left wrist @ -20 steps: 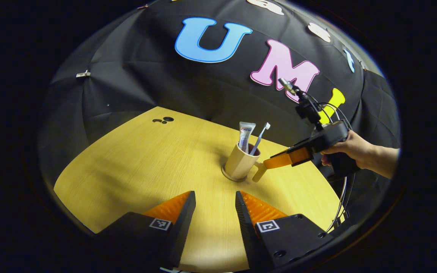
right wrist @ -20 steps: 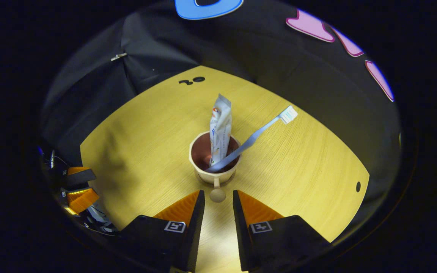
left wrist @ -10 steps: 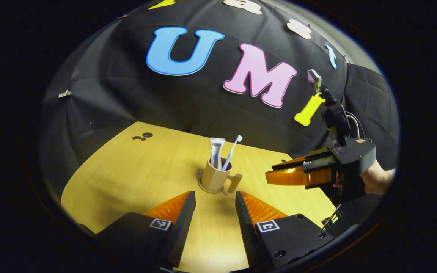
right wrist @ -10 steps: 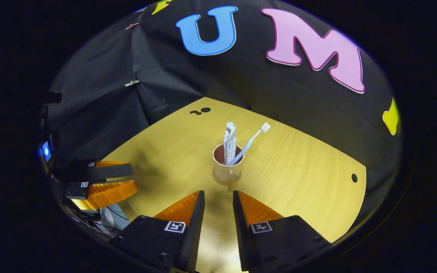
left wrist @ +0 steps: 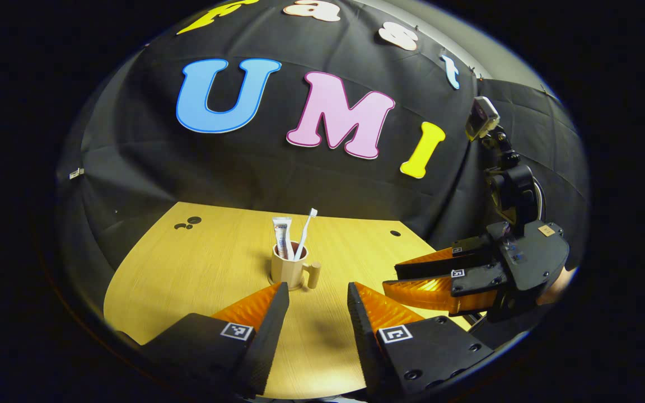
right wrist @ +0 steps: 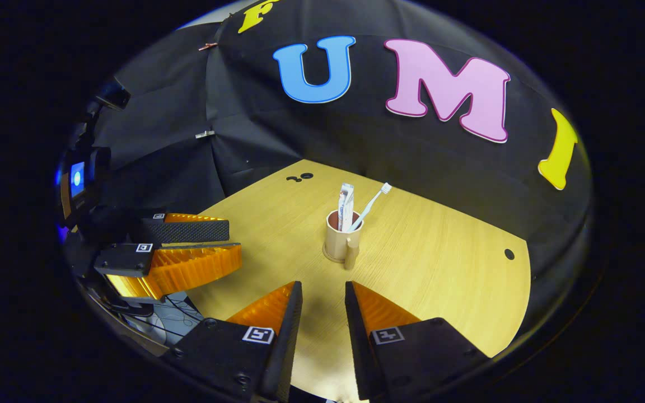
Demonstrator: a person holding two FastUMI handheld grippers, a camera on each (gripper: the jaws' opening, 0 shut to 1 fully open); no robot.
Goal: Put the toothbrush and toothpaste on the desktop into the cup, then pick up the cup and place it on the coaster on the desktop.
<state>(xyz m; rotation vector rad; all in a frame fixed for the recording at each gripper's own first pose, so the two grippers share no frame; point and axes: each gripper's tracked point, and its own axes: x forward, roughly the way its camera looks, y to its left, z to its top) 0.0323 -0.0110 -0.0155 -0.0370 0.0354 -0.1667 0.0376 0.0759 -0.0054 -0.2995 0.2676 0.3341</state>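
A beige cup [left wrist: 285,270] [right wrist: 335,237] with a side handle [right wrist: 350,253] stands upright mid-table on a thin round coaster [left wrist: 287,285]. A white toothpaste tube [left wrist: 282,237] [right wrist: 346,200] and a white toothbrush [left wrist: 305,231] [right wrist: 373,200] stick up out of it. My left gripper [left wrist: 316,305] is open and empty, well short of the cup. My right gripper [right wrist: 323,305] is also open and empty, pulled back from the handle. In the left gripper view the right gripper [left wrist: 391,279] hovers at the right; in the right gripper view the left gripper [right wrist: 234,244] hovers at the left.
The wooden table [left wrist: 199,268] [right wrist: 445,280] has dark marks [left wrist: 188,224] at its far left and a small hole [right wrist: 509,254] near the right edge. A device with a lit screen [right wrist: 76,179] and cables [right wrist: 168,319] sit off the table's left edge.
Both grippers have drawn back and up from the cup, which now looks smaller and farther off. The right gripper's fingers have left the handle. The cup has stayed put.
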